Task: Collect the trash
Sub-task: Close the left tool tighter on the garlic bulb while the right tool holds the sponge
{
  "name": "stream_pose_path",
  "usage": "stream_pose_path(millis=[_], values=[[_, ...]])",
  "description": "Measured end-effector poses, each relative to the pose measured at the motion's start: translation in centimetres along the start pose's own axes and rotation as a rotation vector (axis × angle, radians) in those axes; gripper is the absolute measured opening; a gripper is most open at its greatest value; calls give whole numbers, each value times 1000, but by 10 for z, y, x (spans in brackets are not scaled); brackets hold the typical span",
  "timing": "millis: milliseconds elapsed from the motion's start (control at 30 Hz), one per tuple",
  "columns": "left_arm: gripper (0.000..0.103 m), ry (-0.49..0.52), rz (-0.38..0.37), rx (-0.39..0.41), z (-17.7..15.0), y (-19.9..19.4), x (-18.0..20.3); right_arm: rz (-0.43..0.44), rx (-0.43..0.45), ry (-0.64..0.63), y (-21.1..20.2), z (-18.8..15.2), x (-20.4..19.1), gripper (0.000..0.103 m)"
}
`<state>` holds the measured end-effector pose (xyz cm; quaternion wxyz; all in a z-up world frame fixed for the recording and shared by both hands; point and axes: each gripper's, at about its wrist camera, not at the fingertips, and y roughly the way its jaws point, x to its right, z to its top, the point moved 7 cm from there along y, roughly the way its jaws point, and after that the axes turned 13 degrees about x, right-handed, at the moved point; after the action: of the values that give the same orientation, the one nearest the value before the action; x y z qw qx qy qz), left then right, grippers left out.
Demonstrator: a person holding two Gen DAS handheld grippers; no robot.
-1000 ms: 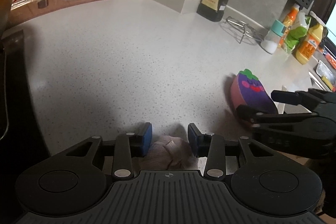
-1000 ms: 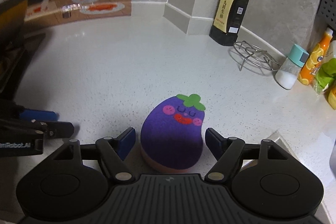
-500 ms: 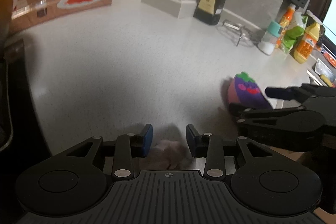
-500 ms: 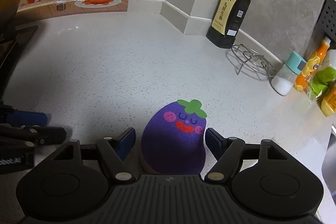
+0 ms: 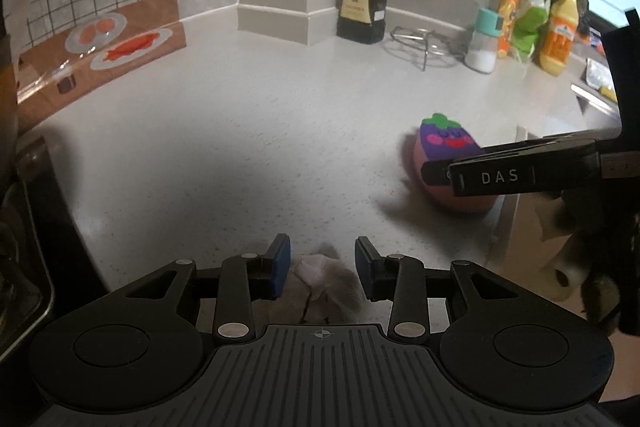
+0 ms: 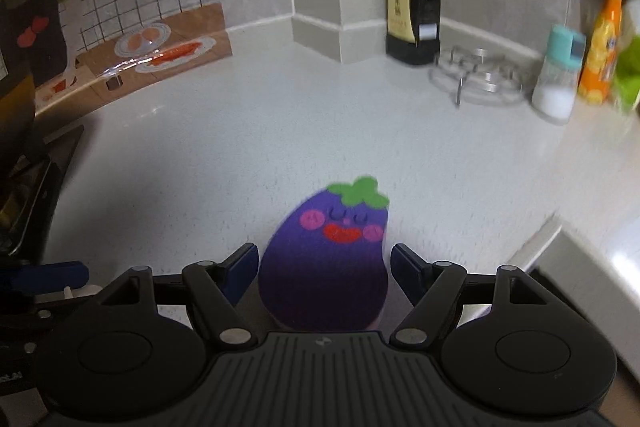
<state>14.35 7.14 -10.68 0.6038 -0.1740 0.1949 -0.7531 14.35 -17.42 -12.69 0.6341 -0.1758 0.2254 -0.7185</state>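
Note:
A crumpled pale tissue (image 5: 324, 277) sits between the blue pads of my left gripper (image 5: 322, 261), low over the white speckled counter (image 5: 240, 155) near its front edge, and the pads press on both its sides. My right gripper (image 6: 324, 263) is shut on a purple eggplant-shaped sponge (image 6: 324, 251) with a pink underside. In the left wrist view that sponge (image 5: 448, 139) shows at the right, tilted, with a finger (image 5: 508, 175) of the right gripper across it. The left gripper's blue pad (image 6: 44, 273) shows at the right wrist view's left edge.
A dark sauce bottle (image 5: 364, 3), a wire trivet (image 5: 424, 41), a salt shaker (image 5: 482, 43) and orange bottles (image 5: 560, 35) line the back wall. A dark stovetop (image 5: 24, 227) borders the counter on the left. A sink edge (image 6: 580, 251) lies to the right.
The left jaws narrowed onto the tissue. Both grippers rolled and shifted, so the background swung. The sponge stayed between the right jaws.

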Motion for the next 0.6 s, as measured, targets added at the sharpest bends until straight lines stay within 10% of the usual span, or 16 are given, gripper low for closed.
stream_pose_path(millis=[600], values=[[40, -46, 7, 17, 5, -8, -7, -32, -47, -99, 13, -11, -3, 74]])
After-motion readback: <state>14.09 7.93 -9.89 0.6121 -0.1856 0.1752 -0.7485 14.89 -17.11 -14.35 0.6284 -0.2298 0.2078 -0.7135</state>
